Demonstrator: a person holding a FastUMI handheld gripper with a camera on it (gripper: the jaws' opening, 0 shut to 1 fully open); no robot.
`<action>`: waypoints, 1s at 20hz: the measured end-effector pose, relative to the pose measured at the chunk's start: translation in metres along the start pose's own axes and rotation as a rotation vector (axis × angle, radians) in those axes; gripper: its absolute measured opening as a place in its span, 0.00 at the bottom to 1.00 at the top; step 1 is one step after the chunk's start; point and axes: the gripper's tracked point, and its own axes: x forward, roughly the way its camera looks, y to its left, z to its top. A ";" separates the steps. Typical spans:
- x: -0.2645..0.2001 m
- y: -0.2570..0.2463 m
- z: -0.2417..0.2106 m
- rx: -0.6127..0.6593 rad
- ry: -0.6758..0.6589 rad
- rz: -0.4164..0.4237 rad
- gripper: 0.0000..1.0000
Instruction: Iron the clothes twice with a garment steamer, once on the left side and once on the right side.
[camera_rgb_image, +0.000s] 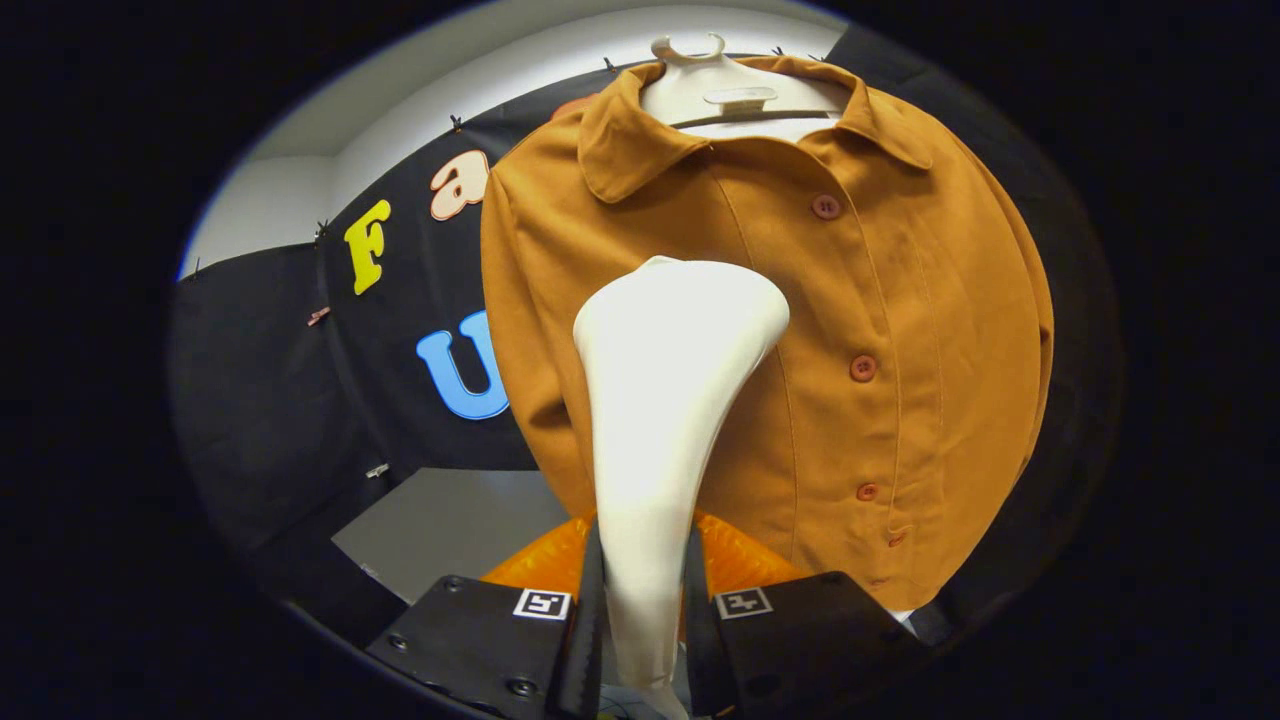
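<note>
The garment steamer (665, 400) stands upright between the two fingers of the claw (645, 620), both pressed against its narrow handle. Its broad head rises ahead of them — against the front of the jacket (880, 330), left of the button row (862, 368). The jacket hangs on a hanger (735, 90) before the booth wall (300, 400) — the table (450, 520) lies lower, to the left.

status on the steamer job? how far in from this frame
Done: the steamer is picked up, gripper jaws shut on its handle. In hand: its head is raised in front of the brown shirt on the hanger, over the panel left of the button row; contact can't be judged. Left: can't tell if any pass is finished, so count both side passes as open.
</note>
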 end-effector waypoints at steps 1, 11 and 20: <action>0.001 -0.003 -0.006 0.012 0.015 0.011 0.38; 0.007 -0.034 -0.068 0.063 0.141 0.008 0.38; 0.006 -0.049 -0.116 0.109 0.230 -0.030 0.38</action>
